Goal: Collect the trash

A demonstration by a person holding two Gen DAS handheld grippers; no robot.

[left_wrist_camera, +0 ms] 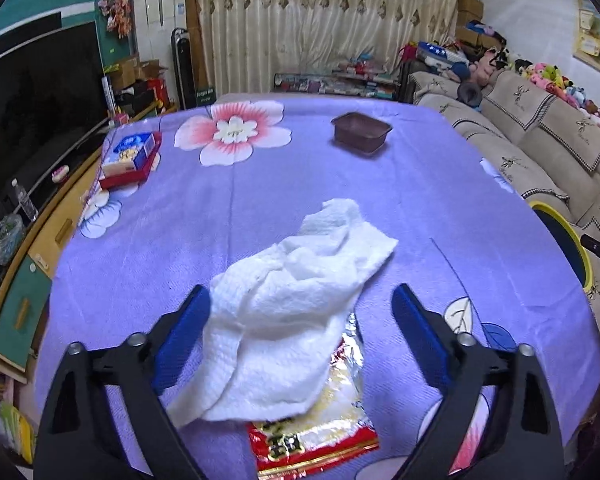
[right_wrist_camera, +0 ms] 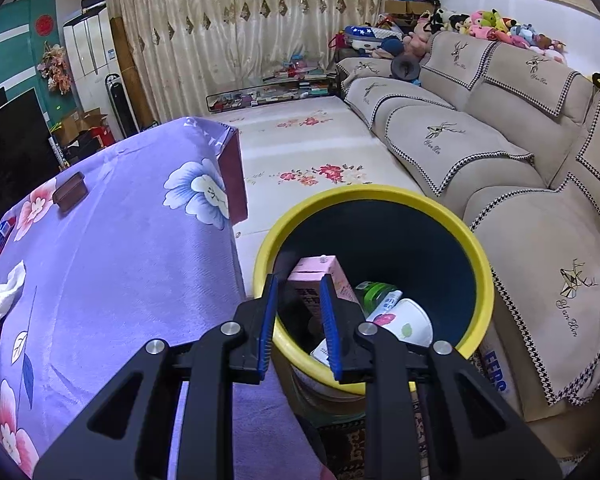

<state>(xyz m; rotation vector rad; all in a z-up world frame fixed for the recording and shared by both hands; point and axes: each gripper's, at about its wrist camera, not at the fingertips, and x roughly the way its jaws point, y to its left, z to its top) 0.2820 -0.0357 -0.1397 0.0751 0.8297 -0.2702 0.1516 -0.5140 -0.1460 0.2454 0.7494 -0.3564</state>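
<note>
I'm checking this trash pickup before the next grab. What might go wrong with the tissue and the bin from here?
1. The crumpled white tissue lies over a red snack wrapper; the open left hand-held gripper may pinch only the tissue and leave the wrapper.
2. The yellow-rimmed bin stands off the table's edge, so loose tissue might drop short onto the floor.

Legible only in part: "FERS" in blue capitals on a white package [right_wrist_camera: 496, 372] beside the bin; cursive script, seemingly "Yan Ben", embroidered on the sofa cover [right_wrist_camera: 568, 316].
</note>
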